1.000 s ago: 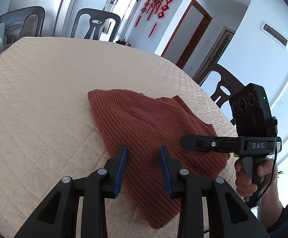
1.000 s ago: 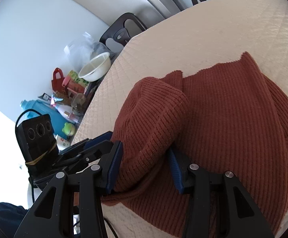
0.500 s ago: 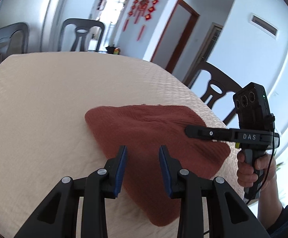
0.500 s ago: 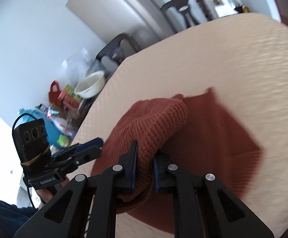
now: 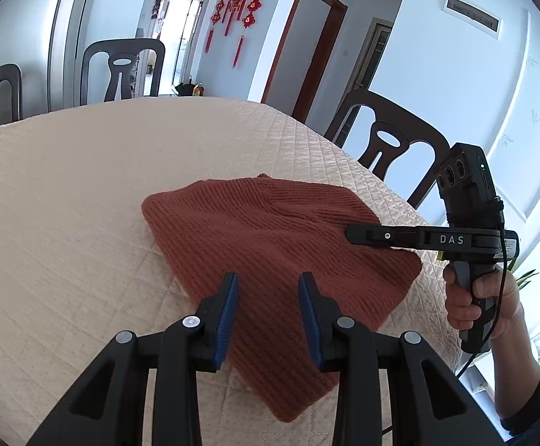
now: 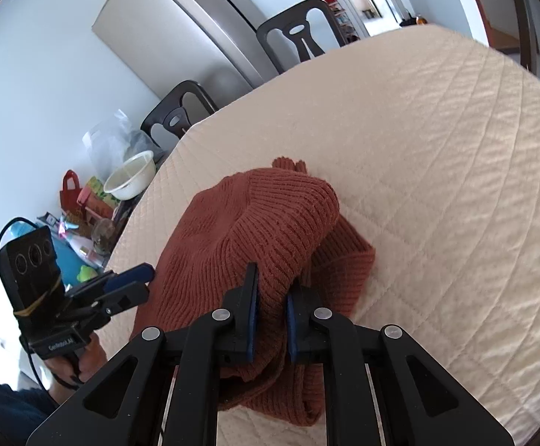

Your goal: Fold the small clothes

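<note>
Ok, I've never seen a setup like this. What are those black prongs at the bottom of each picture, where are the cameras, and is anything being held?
No robot here: a person holds a hand-held gripper in each hand, each with a fisheye camera looking along its two fingers, the black prongs with blue pads. One picture looks from the left hand-held gripper, whose jaws stand apart with nothing pinched. The other looks from the right hand-held gripper, whose jaws have just closed and now pinch a raised fold of the rust-red knitted garment. The garment lies on a table under a cream quilted cover. Each camera also sees the other gripper from the side.
</note>
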The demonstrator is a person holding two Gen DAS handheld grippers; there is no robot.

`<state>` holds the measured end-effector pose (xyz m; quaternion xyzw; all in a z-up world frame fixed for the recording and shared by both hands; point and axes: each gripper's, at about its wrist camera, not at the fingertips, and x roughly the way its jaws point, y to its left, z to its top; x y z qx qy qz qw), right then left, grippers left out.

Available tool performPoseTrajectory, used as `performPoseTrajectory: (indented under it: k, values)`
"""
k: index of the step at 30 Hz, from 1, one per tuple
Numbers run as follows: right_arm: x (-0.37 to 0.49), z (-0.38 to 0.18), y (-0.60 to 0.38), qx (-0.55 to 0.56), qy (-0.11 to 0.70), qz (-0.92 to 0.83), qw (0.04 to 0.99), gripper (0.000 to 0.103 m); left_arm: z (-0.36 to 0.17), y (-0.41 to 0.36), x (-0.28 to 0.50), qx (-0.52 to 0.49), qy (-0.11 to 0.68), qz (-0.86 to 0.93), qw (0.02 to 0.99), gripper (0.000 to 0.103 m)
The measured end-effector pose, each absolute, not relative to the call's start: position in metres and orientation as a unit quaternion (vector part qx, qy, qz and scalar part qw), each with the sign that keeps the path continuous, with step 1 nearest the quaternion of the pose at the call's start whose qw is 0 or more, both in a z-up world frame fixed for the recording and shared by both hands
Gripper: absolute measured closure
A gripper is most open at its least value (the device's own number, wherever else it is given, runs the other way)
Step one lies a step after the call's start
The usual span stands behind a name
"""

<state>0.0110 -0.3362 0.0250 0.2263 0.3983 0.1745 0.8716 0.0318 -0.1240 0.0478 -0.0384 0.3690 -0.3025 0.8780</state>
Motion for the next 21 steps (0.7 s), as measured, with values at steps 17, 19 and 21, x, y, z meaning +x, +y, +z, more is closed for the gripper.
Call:
performPoseTrajectory:
  k: [17,19,21]
  values:
    - [-0.024,0.051,-0.335,0.178,0.367,0.139,0.902,0.085,0.047,-0.117,0.01,-0.022,0.368,-0.311,0.876,0.066]
    - [-0.034,0.057,-0.325,0.16,0.36,0.163,0.905,0.085,0.042,-0.119,0.004,-0.014,0.377,-0.314,0.871,0.066]
    - [-0.041,0.051,-0.312,0.13,0.37,0.174,0.903,0.085,0.035,-0.122,-0.002,0.001,0.381,-0.31,0.871,0.066]
